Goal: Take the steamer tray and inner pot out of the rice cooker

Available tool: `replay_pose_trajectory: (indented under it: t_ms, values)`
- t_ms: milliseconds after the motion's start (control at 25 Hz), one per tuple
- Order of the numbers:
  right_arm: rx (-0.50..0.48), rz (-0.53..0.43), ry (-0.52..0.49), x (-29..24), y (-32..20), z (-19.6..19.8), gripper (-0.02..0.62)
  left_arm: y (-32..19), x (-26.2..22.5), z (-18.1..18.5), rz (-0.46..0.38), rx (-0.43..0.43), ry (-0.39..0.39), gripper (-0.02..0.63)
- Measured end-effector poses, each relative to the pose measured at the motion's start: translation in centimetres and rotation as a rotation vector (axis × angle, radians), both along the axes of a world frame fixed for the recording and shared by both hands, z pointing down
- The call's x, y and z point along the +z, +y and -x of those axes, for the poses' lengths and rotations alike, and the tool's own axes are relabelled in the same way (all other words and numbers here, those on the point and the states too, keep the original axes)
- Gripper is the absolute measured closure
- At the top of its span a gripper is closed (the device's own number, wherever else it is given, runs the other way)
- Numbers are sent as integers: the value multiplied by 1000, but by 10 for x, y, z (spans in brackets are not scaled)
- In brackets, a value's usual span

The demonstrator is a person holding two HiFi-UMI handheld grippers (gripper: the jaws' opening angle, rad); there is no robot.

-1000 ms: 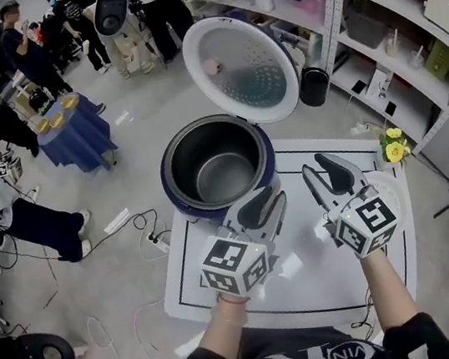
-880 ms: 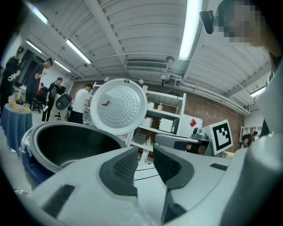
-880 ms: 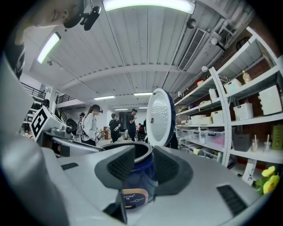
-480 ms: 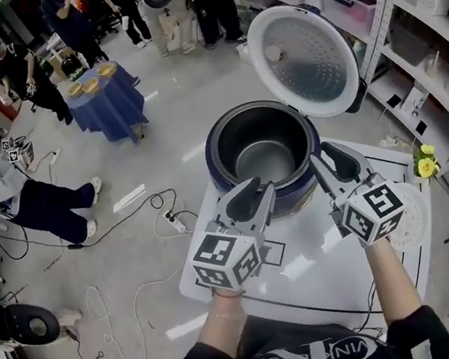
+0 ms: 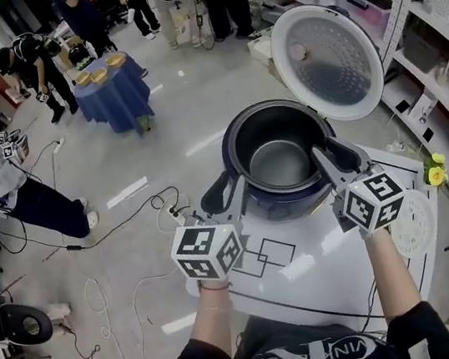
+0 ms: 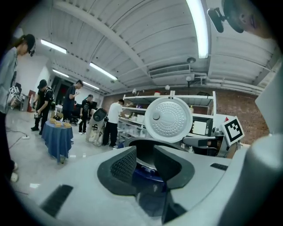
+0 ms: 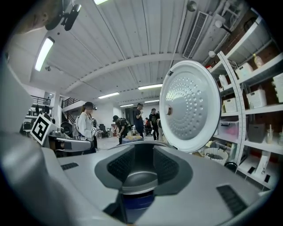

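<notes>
Bright, even light comes from ceiling tube lamps (image 6: 200,26) above the left claw (image 6: 143,155). Both gripper views bulge fisheye with black corners; glare patches the bench (image 5: 325,281).

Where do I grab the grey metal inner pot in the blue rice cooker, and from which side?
I'd pinch the rim of the grey metal inner pot from above, at left and right: it sits sunk in the dark blue rice cooker, and the raised white lid blocks the far side.
</notes>
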State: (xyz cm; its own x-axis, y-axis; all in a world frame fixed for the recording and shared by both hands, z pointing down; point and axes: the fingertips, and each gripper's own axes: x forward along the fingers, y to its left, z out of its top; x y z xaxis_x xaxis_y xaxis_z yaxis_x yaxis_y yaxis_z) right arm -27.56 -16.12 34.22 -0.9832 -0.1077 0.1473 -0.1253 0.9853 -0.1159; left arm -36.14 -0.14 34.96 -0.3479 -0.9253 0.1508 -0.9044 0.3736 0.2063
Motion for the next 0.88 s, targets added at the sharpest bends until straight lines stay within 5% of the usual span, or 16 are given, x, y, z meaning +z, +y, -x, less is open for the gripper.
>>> replay_pose_trajectory:
  t_ms: [560, 880]
  values:
    - [66, 39, 274, 33, -58, 20, 469, -39, 25, 45, 137, 40, 21, 436]
    - [115, 87, 221, 39, -69, 17, 459, -45, 28, 49, 152, 48, 26, 425]
